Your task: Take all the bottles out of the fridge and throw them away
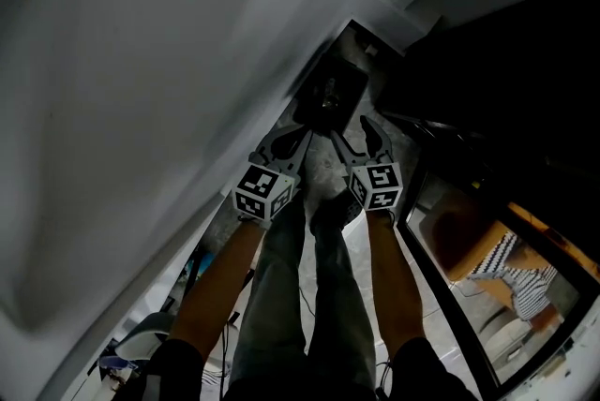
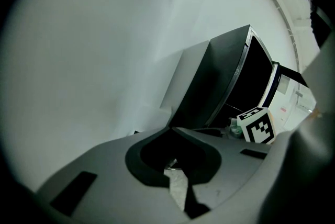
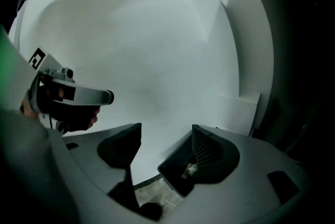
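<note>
No bottle shows clearly in any view; a small greenish thing (image 2: 233,129) beside the right gripper's marker cube (image 2: 257,125) is too small to name. My left gripper (image 1: 296,141) (image 2: 172,130) is shut with its jaw tips together and nothing between them. My right gripper (image 1: 354,135) (image 3: 166,136) is open and empty. Both are held side by side at waist height, pointing ahead and down. A black bin-like box (image 1: 328,96) (image 2: 225,81) stands on the floor just beyond them. In the right gripper view the left gripper (image 3: 68,95) shows at the left.
A large white surface (image 1: 169,62) (image 3: 157,40) fills the left and rises close beside the grippers. To the right lies a dark opening (image 1: 506,71) with a dark-framed edge (image 1: 441,268). The person's legs (image 1: 309,296) and speckled floor (image 1: 323,170) are below.
</note>
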`<state>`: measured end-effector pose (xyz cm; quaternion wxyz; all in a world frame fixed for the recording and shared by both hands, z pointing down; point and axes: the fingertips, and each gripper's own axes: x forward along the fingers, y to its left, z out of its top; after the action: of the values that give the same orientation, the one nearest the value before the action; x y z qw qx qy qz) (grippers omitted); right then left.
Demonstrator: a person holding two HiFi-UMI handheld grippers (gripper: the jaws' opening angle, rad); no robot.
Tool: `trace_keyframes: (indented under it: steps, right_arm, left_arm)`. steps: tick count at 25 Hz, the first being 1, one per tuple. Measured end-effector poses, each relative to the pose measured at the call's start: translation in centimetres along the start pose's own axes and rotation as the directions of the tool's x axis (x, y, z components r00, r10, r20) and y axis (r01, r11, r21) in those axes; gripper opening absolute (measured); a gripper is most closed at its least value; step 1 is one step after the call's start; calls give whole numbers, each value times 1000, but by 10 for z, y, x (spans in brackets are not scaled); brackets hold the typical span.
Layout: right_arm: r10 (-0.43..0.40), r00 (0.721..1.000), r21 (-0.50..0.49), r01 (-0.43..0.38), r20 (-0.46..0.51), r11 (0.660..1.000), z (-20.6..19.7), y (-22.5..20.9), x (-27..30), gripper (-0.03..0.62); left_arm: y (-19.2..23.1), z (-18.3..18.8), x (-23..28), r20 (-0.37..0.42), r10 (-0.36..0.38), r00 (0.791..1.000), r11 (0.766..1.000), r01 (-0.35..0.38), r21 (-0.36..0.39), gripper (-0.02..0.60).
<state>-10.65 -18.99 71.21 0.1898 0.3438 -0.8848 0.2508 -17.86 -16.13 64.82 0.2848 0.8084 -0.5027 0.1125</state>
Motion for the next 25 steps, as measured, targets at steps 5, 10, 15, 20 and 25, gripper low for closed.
trace_keyframes:
  steps: [5,10,15,20,25]
  right_arm:
    - [-40,998,-3,40,47,999,24,4,-46,196]
    - [-121,990,12,120,68,993,65,3,-107,18]
    - [-158,981,33,155,114,987,124,11,-183,9]
    - [-206,966,63,198,159,978,171,19,-256,9]
    - [-256,945,94,242,203,966,220,24,-321,9]
  left_arm:
    - [-21,21,-13,17,-8,1000,1000,7,15,0]
    - [-64,65,-27,52,-37,998,999,36,31,0]
    - [-123,118,-49,79,-77,994,996,73,55,0]
    - [-182,162,-70,74,-135,988,987,128,93,0]
    - [-243,219,-86,98,-220,971,969,205,139,0]
